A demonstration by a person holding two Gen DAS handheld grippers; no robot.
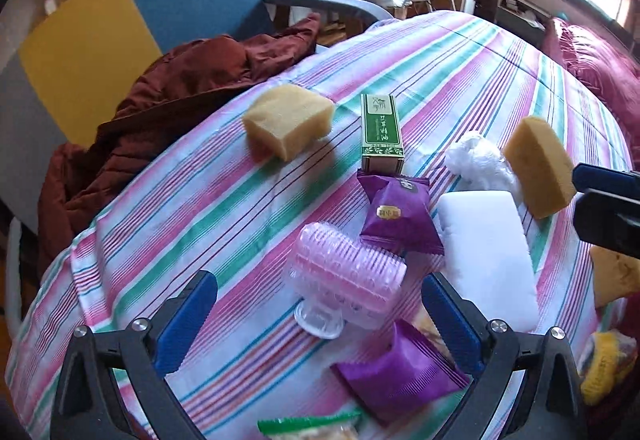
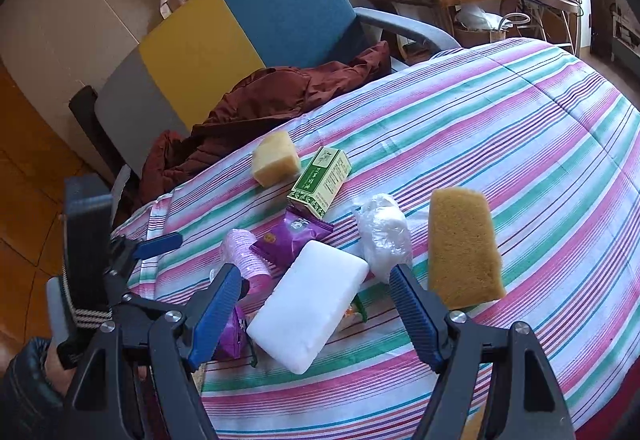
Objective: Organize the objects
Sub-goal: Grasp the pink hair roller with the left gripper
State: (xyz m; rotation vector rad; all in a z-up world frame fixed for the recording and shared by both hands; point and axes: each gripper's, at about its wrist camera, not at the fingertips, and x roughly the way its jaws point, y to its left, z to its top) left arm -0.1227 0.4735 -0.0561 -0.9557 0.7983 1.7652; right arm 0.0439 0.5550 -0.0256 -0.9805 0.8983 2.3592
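Left gripper (image 1: 320, 304) spread wide above pink hair rollers (image 1: 348, 276), clear of them. Right gripper (image 2: 316, 316) parted over white block (image 2: 308, 308), pads not pressing. Striped bedsheet (image 1: 460, 72) beneath.

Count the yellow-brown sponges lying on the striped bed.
2. One sponge lies near the bed's edge by the red jacket; the other sponge lies right of the white foam block. More may be hidden out of frame.
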